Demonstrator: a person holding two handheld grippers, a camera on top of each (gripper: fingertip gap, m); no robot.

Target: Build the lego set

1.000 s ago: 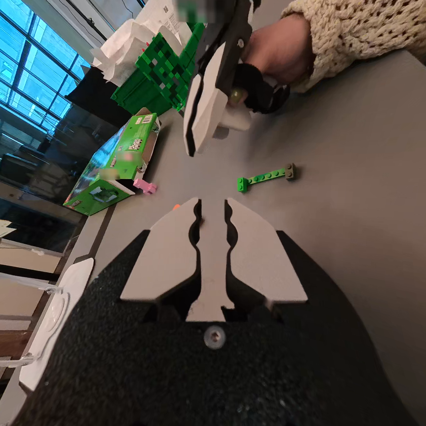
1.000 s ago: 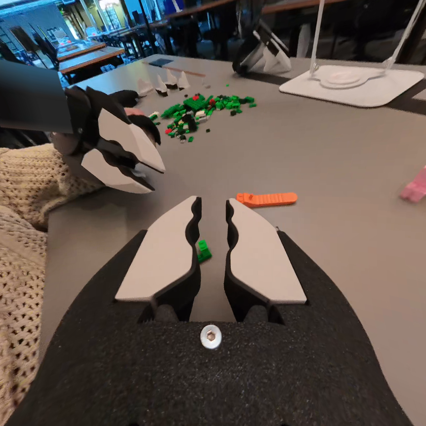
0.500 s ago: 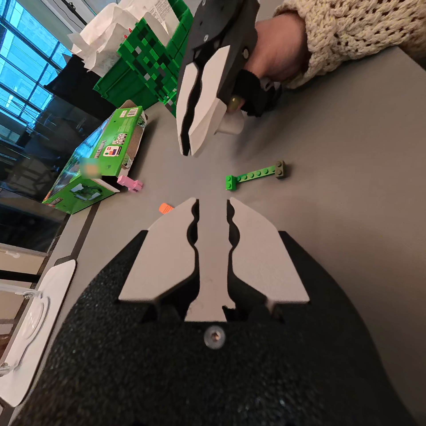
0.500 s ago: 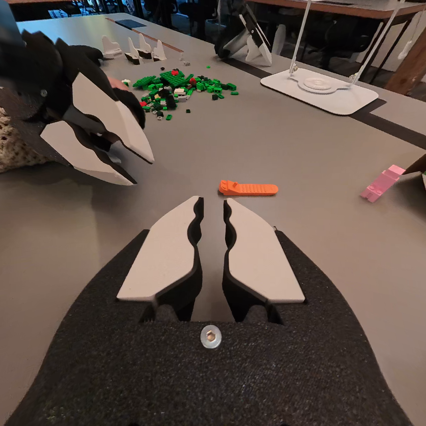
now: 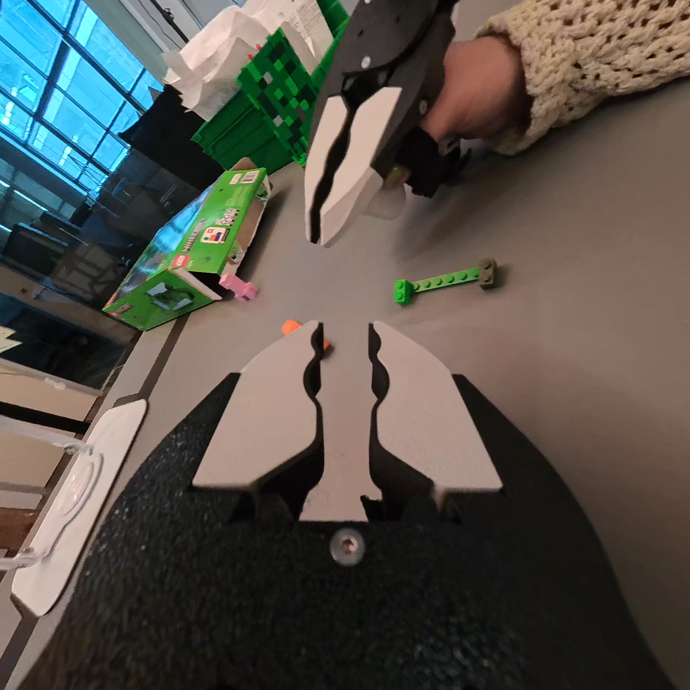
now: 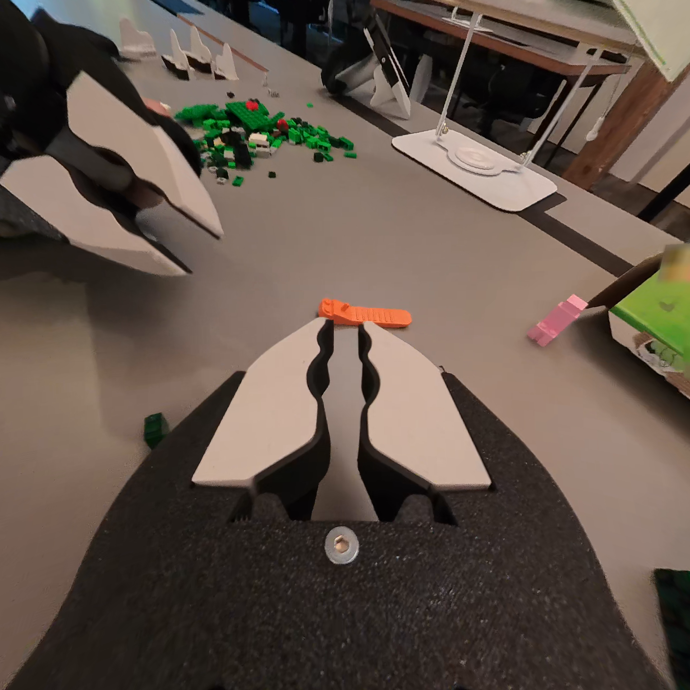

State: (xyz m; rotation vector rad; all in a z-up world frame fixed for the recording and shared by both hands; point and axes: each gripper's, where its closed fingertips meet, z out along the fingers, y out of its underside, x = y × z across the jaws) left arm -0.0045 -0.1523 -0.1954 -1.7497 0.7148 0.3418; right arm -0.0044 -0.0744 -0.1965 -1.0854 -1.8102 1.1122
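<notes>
Since 1 second ago, the right gripper (image 6: 345,328) has lifted and drawn back, so the small green brick that sat between its fingers is no longer framed there; its tips now point at the orange brick separator (image 6: 367,316). Both grippers hold nothing: the right one's fingers stand a narrow gap apart, and the left gripper (image 5: 345,328) shows bare grey table (image 5: 560,410) through its own wider gap.

By my judgement the build has barely begun. Only 1 small assembly lies ready, a light-green strip with a bright green brick at 1 end and a grey piece at the other (image 5: 446,280), flat on the table, out beyond the left gripper's tips and off to one side of them. Most parts sit unsorted in the loose brick pile (image 6: 257,138), well apart from both grippers.

Around them lie a pink figure (image 6: 556,320) just beside the open green set box (image 5: 186,254), a dark green brick (image 6: 155,429) near the right gripper's body, a white stand base (image 6: 478,168), and a green pixel-patterned model (image 5: 278,93) against a green bin. Nothing blocks the way to the strip; the separator lies in the right gripper's path.
</notes>
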